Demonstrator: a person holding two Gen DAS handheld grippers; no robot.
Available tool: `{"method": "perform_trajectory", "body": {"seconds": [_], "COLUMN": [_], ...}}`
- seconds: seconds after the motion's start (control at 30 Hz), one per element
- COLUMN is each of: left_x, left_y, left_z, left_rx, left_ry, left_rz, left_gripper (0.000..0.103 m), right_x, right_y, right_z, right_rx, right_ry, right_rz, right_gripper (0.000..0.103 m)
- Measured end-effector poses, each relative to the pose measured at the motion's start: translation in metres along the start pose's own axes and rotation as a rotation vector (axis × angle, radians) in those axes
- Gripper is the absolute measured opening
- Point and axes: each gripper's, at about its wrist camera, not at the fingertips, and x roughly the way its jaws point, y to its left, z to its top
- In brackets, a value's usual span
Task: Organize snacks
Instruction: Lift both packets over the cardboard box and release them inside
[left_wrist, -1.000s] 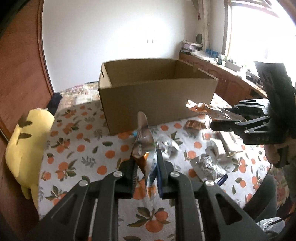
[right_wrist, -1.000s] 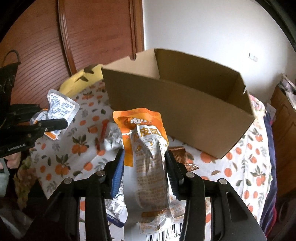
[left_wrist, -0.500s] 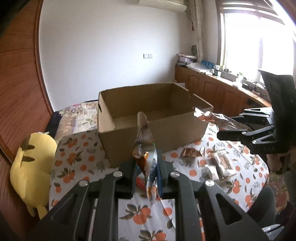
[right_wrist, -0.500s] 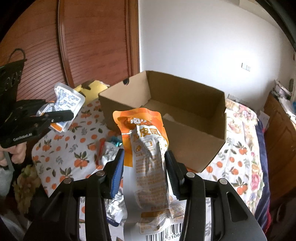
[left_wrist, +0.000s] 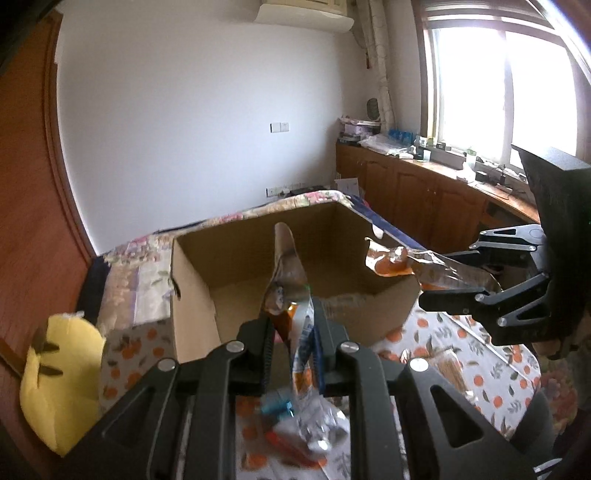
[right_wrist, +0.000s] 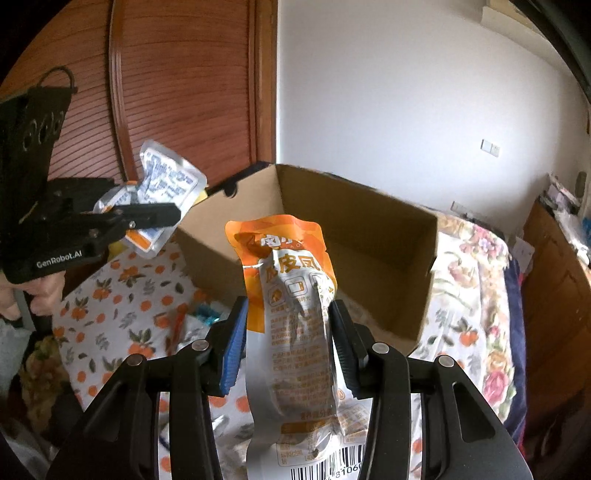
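Observation:
An open cardboard box (left_wrist: 192, 288) stands on the orange-patterned tablecloth; it also shows in the right wrist view (right_wrist: 369, 236). My left gripper (left_wrist: 293, 332) is shut on a silver snack pouch (left_wrist: 286, 273), held edge-on in front of the box. That gripper (right_wrist: 147, 216) and pouch (right_wrist: 166, 181) also show in the right wrist view, left of the box. My right gripper (right_wrist: 288, 332) is shut on an orange and silver snack bag (right_wrist: 291, 306), raised before the box's near corner. The right gripper (left_wrist: 454, 280) and its bag (left_wrist: 413, 262) hang over the box's right end.
Several loose snack packets (left_wrist: 306, 432) lie on the tablecloth (left_wrist: 480, 354) below my grippers. A yellow plush toy (left_wrist: 59, 373) sits at the table's left edge. Wooden cabinets (left_wrist: 424, 199) run under the window at right; a wooden door (right_wrist: 177, 92) stands behind the box.
Both grippers have risen and moved toward the box, each still holding its snack. The box's inside now shows from above and the loose packets have dropped low in view.

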Motion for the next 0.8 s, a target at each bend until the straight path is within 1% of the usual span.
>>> {"method": "perform_trajectory", "body": {"seconds": [0.13,0.27,0.4,0.63,0.8], "left_x": [0.015,0.035,0.064,0.098,0.117], "left_y": [0.005,0.015,0.024,0.041,0.045], "left_z": [0.012,0.018,0.022,0.018,0.01], "left_rx": [0.014,-0.002,0.004,-0.022,-0.051], "left_ry": [-0.005,-0.003,0.025,0.072,0.101], "left_rz": [0.006,0.001,0.023,0.031,0.011], "left_gripper": [0.016,0.016,0.016,0.016,0.016], "right_x": [0.007,0.022,0.043,0.091,0.115], "right_y": [-0.014,-0.028,-0.039,-0.054,-0.061], "right_z": [0.012,0.024,0.037,0.047,0.045], "right_rx": [0.006,0.012,0.001,0.01,0.029], "right_ry": [-0.009,-0.015,-0.011,0.02,0.045], "right_rz": [-0.006,-0.006,-0.012,0.0,-0.017], "right_gripper": [0.044,0.044,0.044,0.044,0.045]}}
